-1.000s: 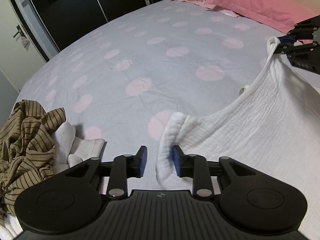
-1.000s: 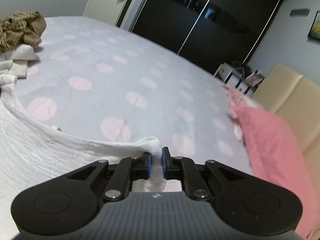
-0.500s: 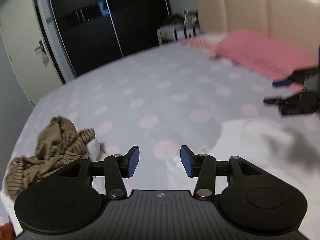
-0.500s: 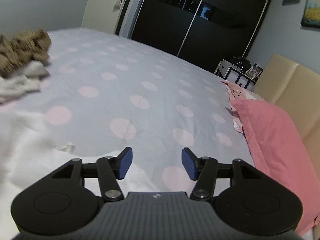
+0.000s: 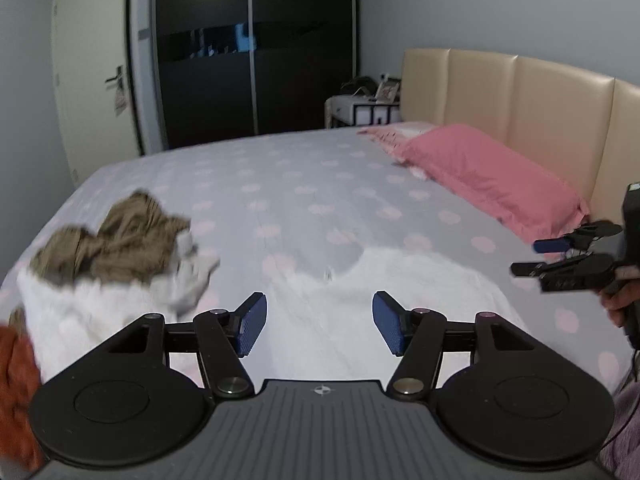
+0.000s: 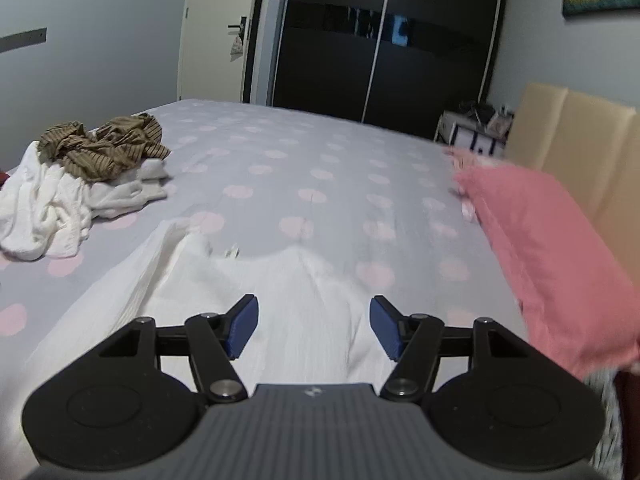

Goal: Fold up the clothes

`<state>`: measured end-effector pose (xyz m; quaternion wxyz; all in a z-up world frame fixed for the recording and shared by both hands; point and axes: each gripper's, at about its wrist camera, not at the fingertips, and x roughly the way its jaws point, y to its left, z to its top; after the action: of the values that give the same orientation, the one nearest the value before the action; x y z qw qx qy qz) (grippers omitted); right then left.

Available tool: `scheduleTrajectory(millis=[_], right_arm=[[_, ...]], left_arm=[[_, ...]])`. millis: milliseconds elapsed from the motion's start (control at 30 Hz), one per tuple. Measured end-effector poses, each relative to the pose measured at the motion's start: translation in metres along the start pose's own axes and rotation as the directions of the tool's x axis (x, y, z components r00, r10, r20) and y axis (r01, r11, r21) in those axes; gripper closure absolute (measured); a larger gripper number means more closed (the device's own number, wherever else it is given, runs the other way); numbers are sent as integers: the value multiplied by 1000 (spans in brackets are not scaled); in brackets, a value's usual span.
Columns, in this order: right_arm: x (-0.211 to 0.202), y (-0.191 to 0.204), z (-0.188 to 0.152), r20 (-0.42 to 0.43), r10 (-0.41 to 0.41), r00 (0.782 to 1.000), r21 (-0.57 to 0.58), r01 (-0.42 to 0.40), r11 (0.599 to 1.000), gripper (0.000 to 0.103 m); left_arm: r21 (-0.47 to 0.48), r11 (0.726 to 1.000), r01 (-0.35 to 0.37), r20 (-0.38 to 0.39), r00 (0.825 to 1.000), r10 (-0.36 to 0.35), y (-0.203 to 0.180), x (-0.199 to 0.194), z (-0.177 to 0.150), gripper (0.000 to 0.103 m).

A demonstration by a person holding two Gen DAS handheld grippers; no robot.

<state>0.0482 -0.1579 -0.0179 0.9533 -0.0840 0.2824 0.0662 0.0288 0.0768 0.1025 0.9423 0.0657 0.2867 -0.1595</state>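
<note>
A white textured garment (image 6: 280, 304) lies spread flat on the bed, its neckline towards the far side; it also shows in the left wrist view (image 5: 400, 280). My left gripper (image 5: 320, 326) is open and empty, raised above the garment's near part. My right gripper (image 6: 313, 326) is open and empty above the garment; it also shows at the right edge of the left wrist view (image 5: 532, 258), held in a hand.
A pile of clothes, brown striped (image 6: 104, 144) on top of white ones (image 6: 44, 208), lies at the bed's left. A pink pillow (image 6: 552, 248) lies along the beige headboard (image 5: 520, 108) on the right. The spotted bedsheet (image 6: 320, 160) stretches ahead to dark wardrobe doors.
Both grippers let go of the white garment's shoulders, opened wide and lifted back. The garment dropped flat onto the bed.
</note>
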Motion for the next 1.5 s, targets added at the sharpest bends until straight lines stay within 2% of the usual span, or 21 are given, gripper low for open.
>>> scheduleTrajectory(millis=[100, 233, 367, 467, 633, 767, 967, 1000, 1033, 1100, 1133, 1167, 1200, 1267, 1400, 1500], right_arm=[[-16, 0, -28, -35, 5, 999, 70, -2, 998, 38], [-26, -2, -69, -98, -10, 995, 155, 26, 988, 38], [-24, -7, -105, -182, -22, 983, 211, 61, 975, 39], [-15, -15, -122, -225, -51, 973, 223, 102, 969, 42], [-3, -29, -144, -286, -72, 956, 268, 152, 951, 49], [5, -33, -158, -319, -74, 945, 284, 170, 943, 49], [19, -37, -172, -369, -28, 929, 341, 163, 926, 51], [22, -37, -174, -377, -17, 926, 347, 158, 924, 55], [24, -37, -175, -383, -7, 924, 351, 153, 924, 59], [26, -37, -176, -385, -1, 923, 351, 148, 925, 79], [27, -37, -176, -386, 1, 922, 351, 146, 925, 87], [27, -39, -174, -387, -4, 922, 347, 150, 926, 95], [26, -40, -174, -385, -9, 923, 351, 156, 923, 96], [22, -46, -171, -373, -13, 928, 379, 165, 910, 98], [10, -58, -159, -334, -53, 941, 404, 194, 894, 99], [5, -71, -143, -319, -87, 944, 394, 215, 893, 100]], left_arm=[[-51, 999, 1, -29, 1000, -2, -9, -5, -37, 45], [-165, 985, 39, -80, 995, -53, -20, 4, -91, 43], [-202, 977, 70, -169, 980, -105, -42, 23, -130, 43], [-202, 973, 112, -221, 963, -156, -57, 39, -141, 43], [-161, 985, 65, -298, 948, -111, -70, 61, -160, 43], [-158, 984, 80, -336, 933, -130, -77, 70, -172, 43], [-108, 993, 52, -383, 919, -89, -91, 84, -185, 43], [-99, 994, 48, -388, 918, -83, -93, 85, -186, 43], [-91, 995, 44, -392, 917, -77, -94, 87, -187, 46], [-65, 997, 41, -399, 915, -64, -95, 88, -186, 65], [-72, 997, 38, -401, 914, -64, -92, 88, -185, 70], [-79, 996, 35, -404, 912, -64, -89, 88, -183, 80], [-98, 995, 32, -403, 912, -70, -84, 87, -181, 89], [-146, 989, 36, -390, 916, -91, -75, 83, -173, 96], [-130, 991, 16, -320, 946, -57, -67, 63, -154, 98], [-132, 991, -1, -286, 958, -37, -59, 53, -140, 98]])
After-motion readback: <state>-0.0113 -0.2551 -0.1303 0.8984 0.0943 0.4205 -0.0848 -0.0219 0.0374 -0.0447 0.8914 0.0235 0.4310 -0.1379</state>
